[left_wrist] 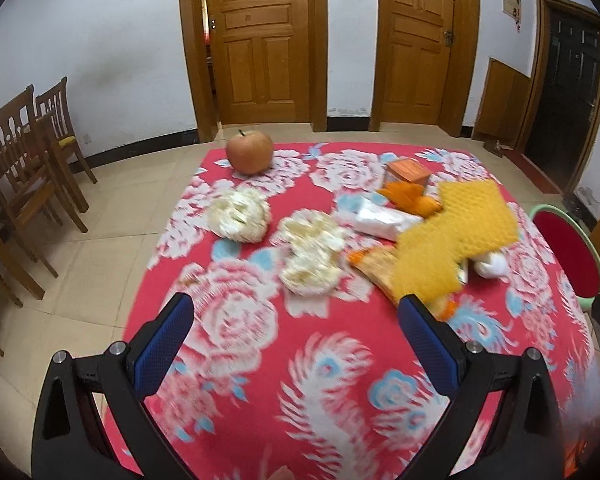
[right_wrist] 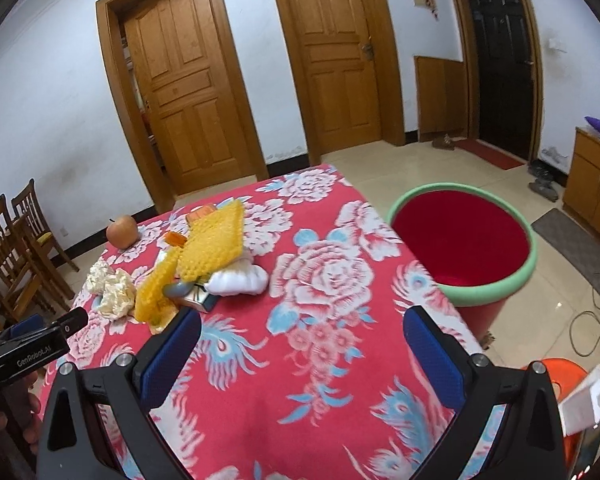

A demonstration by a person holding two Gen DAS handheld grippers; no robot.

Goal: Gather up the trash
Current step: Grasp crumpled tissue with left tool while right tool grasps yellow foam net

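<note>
Right wrist view: red bin (right_wrist: 466, 240) bare inside; right gripper (right_wrist: 302, 330) spread wide.

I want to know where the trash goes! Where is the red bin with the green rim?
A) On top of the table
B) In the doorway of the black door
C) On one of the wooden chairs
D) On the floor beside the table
D: the bin stands on the tiled floor right next to the edge of the table, lower than the flowered tabletop, not on it.
</note>
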